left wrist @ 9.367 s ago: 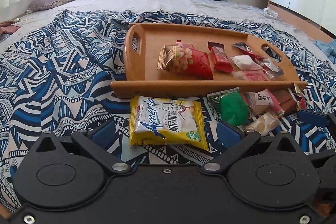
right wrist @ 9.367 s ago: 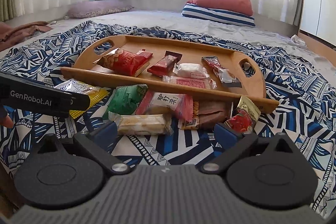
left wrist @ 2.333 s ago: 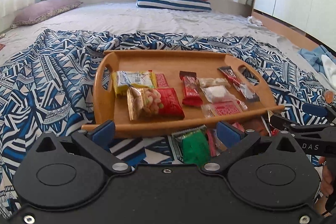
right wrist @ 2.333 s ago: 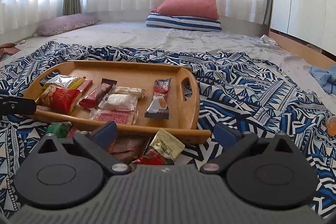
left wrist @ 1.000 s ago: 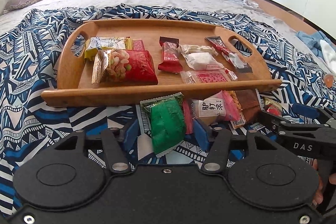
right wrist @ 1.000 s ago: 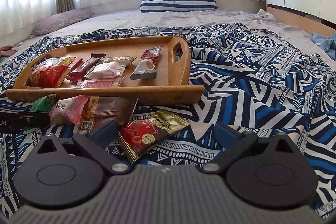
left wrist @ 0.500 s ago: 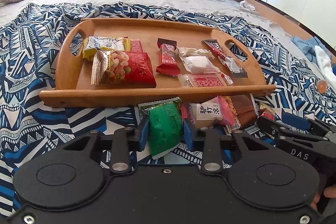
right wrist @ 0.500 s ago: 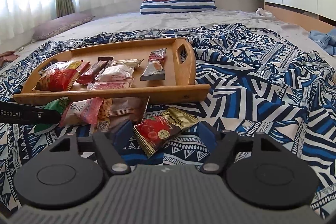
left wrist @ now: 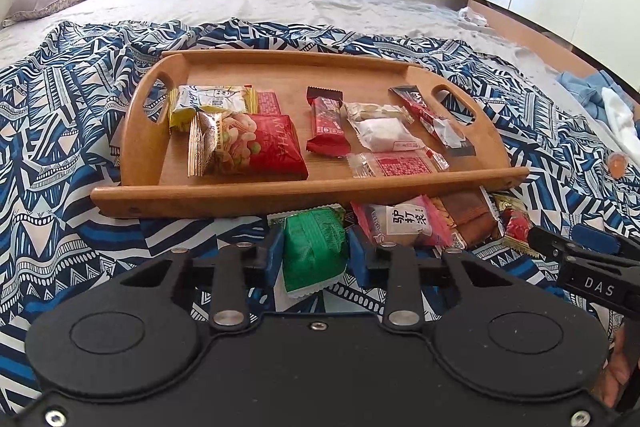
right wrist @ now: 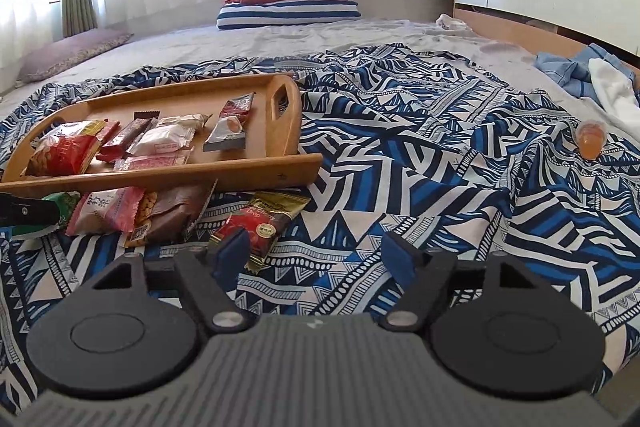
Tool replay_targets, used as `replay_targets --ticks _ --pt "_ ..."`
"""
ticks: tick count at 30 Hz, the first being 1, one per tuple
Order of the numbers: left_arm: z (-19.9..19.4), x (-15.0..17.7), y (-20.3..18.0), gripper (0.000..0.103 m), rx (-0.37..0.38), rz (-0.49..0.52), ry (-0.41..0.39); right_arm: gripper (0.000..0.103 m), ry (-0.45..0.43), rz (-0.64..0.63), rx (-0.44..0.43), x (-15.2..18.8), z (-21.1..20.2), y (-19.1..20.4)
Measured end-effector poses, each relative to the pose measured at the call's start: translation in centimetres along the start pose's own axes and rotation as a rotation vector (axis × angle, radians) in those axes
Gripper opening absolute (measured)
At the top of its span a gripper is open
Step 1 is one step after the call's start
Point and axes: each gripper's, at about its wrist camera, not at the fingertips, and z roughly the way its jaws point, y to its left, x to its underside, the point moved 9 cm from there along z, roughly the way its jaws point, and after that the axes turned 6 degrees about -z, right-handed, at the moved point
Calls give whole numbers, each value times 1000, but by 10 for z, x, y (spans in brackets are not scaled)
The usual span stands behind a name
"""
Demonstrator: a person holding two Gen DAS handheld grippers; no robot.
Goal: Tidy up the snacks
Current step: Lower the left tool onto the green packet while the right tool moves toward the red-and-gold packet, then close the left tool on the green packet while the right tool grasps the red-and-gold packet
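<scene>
Pinched between the blue pads of the left gripper: a green crinkled snack packet, both pads pressed against its sides, jaws drawn close together. Packet sits on the blue-and-white patterned blanket, just in front of the near rim of the oval wooden tray with cut-out handles.

Right gripper: jaws stand apart, having just been closing, with nothing pressed between them. Its left pad overlaps the near corner of a red-and-gold cherry-drop packet that lies flat on the blanket; contact cannot be judged. Bare blanket shows between the pads.

Loose items in front of the tray, left of the cherry packet: pink-and-white packet with black characters, partly over a brown wrapped snack.

On the tray: large red nut bag, yellow-and-white packet behind it, red bar, white wrapped cake, clear packet with red print, dark red stick pack by the right handle.

Small orange jelly cup lies well apart on the blanket to the right.
</scene>
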Motion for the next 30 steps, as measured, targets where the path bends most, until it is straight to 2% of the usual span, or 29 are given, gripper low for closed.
replay_targets --ticks 3,7,14,16,18,20,21,30 --pt "4 2 0 33 -6 6 7 83 4 45 -39 -7 2 9" --pt "12 6 2 33 -13 1 29 81 37 107 -35 -11 15 17" --pt "10 6 2 31 -6 14 20 70 69 114 49 -9 31 22" --pt "8 5 2 30 -3 7 20 60 72 106 58 -10 33 23" --pt "5 3 3 30 -1 8 14 43 69 96 63 -11 33 23" --pt "0 0 4 30 3 7 3 41 68 97 52 -12 33 23" --pt "-2 -2 4 30 5 7 -4 37 68 100 44 -13 32 23" --pt "-29 -28 8 29 19 -9 -68 35 34 99 7 -23 16 21"
